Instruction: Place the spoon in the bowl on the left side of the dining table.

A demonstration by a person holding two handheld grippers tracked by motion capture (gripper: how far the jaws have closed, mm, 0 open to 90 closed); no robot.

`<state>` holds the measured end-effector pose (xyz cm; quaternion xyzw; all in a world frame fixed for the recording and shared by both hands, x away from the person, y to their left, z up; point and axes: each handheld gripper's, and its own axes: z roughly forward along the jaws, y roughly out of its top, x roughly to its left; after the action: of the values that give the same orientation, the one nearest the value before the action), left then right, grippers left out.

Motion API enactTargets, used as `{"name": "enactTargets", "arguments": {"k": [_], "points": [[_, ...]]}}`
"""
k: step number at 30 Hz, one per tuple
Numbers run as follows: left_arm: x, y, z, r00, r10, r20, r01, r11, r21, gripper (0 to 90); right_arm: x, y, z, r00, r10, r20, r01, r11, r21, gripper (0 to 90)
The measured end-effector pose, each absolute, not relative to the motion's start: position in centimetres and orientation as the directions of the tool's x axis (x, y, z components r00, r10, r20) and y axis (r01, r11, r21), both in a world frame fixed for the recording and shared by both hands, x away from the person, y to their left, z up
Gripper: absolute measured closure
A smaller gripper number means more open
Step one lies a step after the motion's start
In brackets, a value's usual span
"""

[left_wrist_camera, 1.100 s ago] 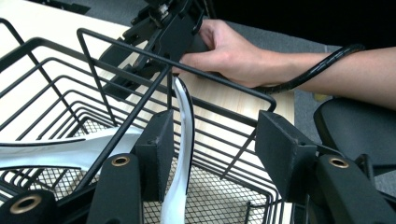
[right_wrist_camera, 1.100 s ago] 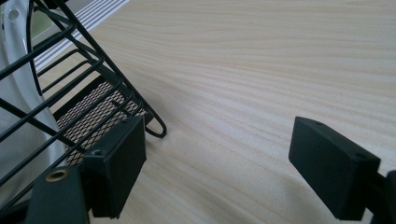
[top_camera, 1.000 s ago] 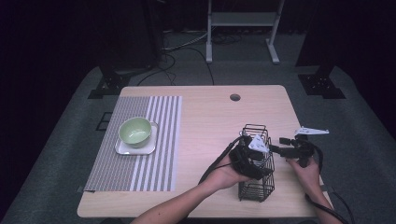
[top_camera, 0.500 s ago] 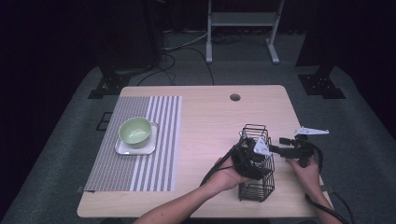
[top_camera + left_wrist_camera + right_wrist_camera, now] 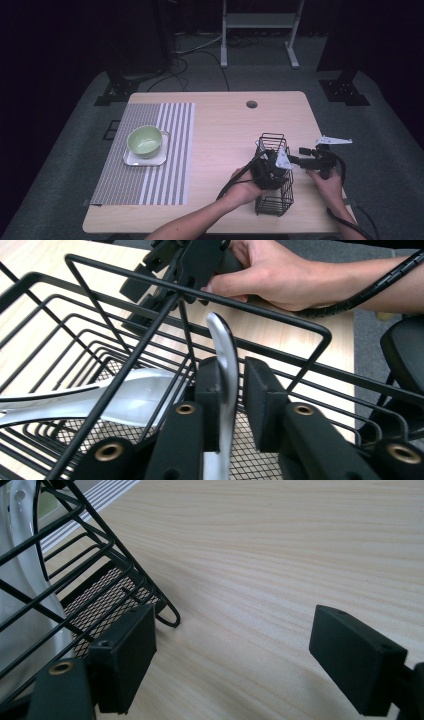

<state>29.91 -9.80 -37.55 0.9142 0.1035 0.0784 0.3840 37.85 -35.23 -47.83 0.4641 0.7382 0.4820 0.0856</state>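
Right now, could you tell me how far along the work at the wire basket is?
Done: the left gripper reached into the wire basket. In hand: its jaws have just been closing around a metal utensil handle. Left: lifting it out, perhaps toward the green bowl. The right gripper is open beside the basket.

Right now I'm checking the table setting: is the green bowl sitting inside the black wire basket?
No, the green bowl rests on a white plate on the striped placemat, well apart from the black wire basket.
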Motion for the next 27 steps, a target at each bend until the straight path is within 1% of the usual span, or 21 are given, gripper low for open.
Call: {"name": "enactTargets", "arguments": {"k": [5,11,14,27], "points": [[29.92,-9.81,-37.51,0.968,0.246,0.058,0.128,-0.676,0.726,84.8,37.85,-35.22,-47.83,-0.556,0.767,0.321,0.602,0.106,0.792,17.8],[29.88,-9.73,-37.55,0.967,0.246,0.062,0.123,-0.669,0.733,85.3,37.86,-35.24,-47.83,-0.555,0.767,0.322,0.603,0.104,0.791,17.8],[29.89,-9.57,-37.53,0.970,0.239,0.040,0.132,-0.659,0.741,85.3,37.85,-35.25,-47.82,-0.555,0.767,0.323,0.602,0.103,0.792,17.8],[29.63,-8.98,-37.47,0.973,0.229,0.015,0.140,-0.643,0.753,85.3,37.86,-35.25,-47.82,-0.554,0.767,0.324,0.603,0.102,0.791,17.8]]}}
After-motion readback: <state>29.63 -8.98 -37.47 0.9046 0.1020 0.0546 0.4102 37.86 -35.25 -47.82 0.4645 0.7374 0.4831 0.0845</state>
